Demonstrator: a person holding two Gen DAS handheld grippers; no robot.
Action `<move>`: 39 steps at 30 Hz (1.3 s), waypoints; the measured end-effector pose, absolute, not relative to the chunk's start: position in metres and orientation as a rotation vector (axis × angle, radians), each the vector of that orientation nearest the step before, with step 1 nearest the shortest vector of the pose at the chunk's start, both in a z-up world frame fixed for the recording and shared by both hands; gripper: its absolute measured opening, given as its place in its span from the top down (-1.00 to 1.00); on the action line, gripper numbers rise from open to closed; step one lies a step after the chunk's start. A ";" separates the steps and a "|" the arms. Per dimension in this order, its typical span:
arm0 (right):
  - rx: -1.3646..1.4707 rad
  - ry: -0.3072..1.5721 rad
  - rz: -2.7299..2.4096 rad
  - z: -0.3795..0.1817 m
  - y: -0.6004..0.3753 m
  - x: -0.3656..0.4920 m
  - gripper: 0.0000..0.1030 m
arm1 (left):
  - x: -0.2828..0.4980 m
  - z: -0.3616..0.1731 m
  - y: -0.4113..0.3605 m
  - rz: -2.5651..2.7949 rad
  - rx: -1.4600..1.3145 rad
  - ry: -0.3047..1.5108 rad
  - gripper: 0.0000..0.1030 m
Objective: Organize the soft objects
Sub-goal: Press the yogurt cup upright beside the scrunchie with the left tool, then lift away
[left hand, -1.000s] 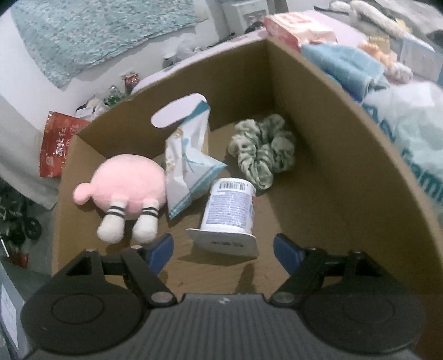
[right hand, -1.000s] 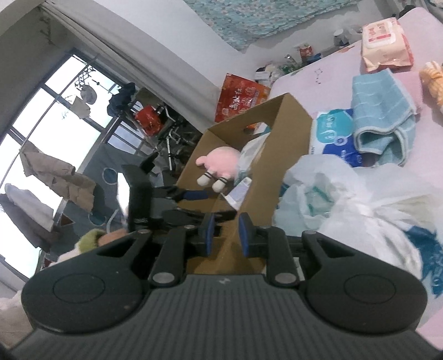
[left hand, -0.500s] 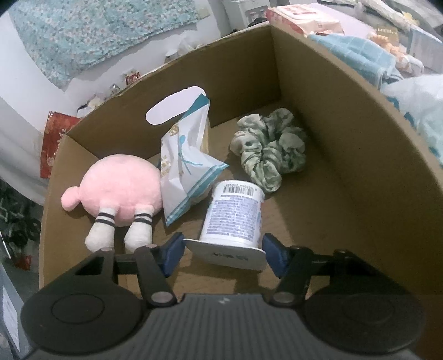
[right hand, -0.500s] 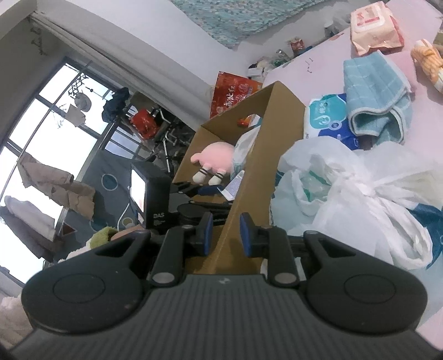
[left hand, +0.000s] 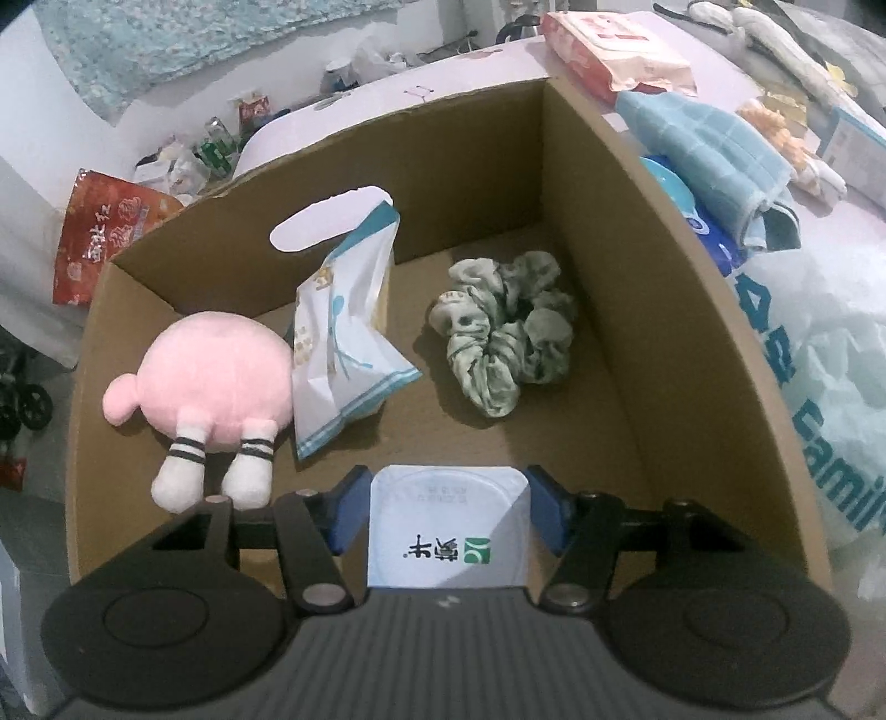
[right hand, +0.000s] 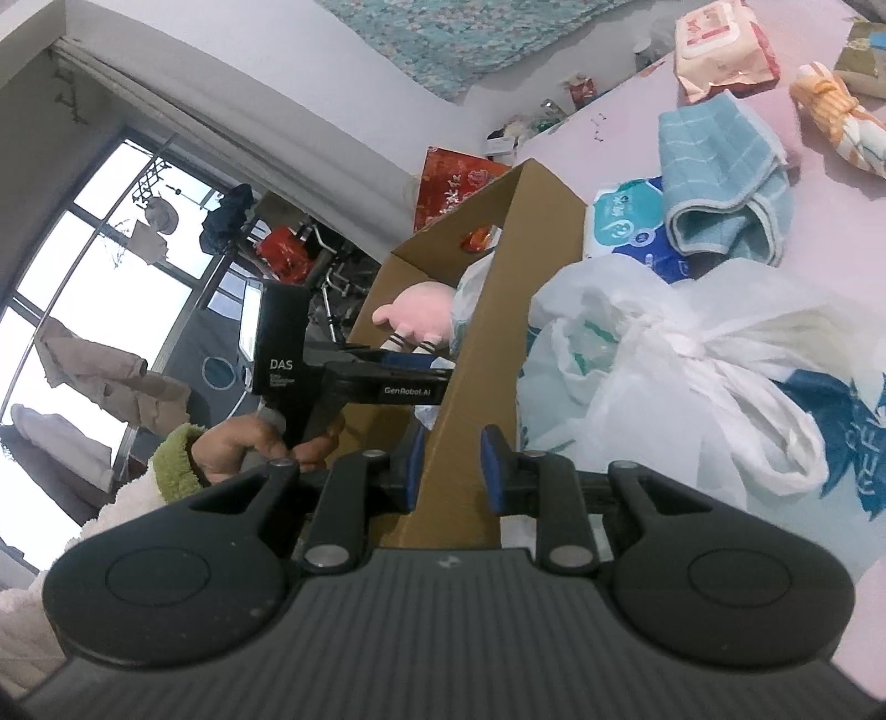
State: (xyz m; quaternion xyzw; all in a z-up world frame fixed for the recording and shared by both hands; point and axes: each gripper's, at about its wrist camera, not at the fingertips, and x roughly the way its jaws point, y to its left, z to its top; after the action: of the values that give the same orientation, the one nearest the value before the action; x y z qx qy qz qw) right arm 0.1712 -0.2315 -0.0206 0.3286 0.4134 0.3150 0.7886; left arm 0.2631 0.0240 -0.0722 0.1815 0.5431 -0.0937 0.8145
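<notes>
An open cardboard box holds a pink plush toy, a white and blue snack packet and a green scrunchie. My left gripper is inside the box near its front wall, shut on a white yogurt cup whose lid faces the camera. In the right wrist view my right gripper is shut on the box's side wall, one finger on each side. A hand in a green cuff holds the left gripper there, beside the pink plush toy.
A white plastic bag lies against the box's right side. Behind it on the pink bed are a blue tissue pack, a blue towel and a wipes pack. A red bag stands beyond the box's far left corner.
The left jaws closed onto the yogurt cup that lay on the box floor, and the cup now sits between them with its lid toward the camera. The right gripper stayed on the box wall.
</notes>
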 end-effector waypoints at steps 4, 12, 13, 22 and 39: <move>0.699 0.884 0.678 -0.019 -0.235 0.170 0.54 | 0.262 -0.074 0.026 -0.216 0.379 1.205 -0.37; 0.711 0.883 0.695 -0.022 -0.234 0.171 0.51 | 0.260 -0.085 0.034 -0.210 0.355 1.271 -0.24; 0.712 0.883 0.696 -0.023 -0.234 0.171 0.50 | 0.259 -0.084 0.033 -0.202 0.351 1.255 -0.24; 0.725 0.886 0.670 -0.025 -0.245 0.171 0.49 | 0.289 -0.073 0.027 -0.176 0.214 1.181 -0.20; 0.764 0.906 0.622 -0.038 -0.268 0.175 0.48 | 0.315 -0.080 0.015 -0.103 0.028 1.089 -0.22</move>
State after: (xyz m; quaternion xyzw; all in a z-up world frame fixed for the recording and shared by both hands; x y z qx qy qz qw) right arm 0.1751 -0.2682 -0.0377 0.3540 0.4199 0.2884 0.7843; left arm 0.3146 0.0150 -0.0798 0.0135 0.5177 -0.0489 0.8541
